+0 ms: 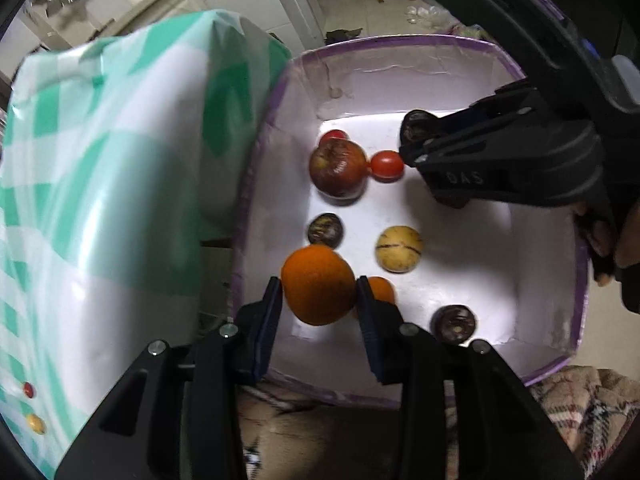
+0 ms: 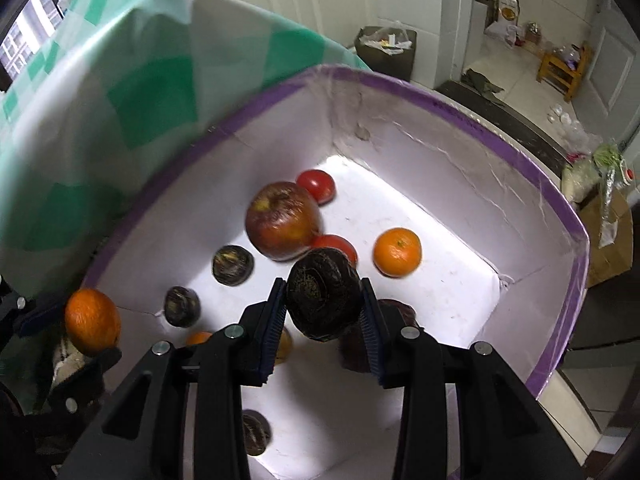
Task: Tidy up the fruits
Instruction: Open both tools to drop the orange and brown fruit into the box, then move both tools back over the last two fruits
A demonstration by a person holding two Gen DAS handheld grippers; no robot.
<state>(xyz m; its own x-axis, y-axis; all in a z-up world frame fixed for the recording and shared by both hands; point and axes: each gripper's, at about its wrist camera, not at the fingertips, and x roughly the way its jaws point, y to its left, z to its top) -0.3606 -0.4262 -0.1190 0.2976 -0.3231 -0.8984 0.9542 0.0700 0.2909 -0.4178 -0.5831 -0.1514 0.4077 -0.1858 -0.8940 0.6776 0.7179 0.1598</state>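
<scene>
Black fingers (image 1: 276,320) carry blue ribbed pads and silver screws.

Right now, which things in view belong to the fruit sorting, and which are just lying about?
Part of the job:
- orange in the left gripper
- dark fruit in the right gripper
- purple-rimmed box
- apple, tomatoes and small orange inside it

Lying about:
- green checked cloth
- wooden stool
- bin

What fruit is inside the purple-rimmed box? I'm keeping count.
Lying in the purple-rimmed box: an apple, two tomatoes, an orange, a yellow fruit and several dark fruits. The hand-held grippers hide part of the floor, so the count may be incomplete.
</scene>
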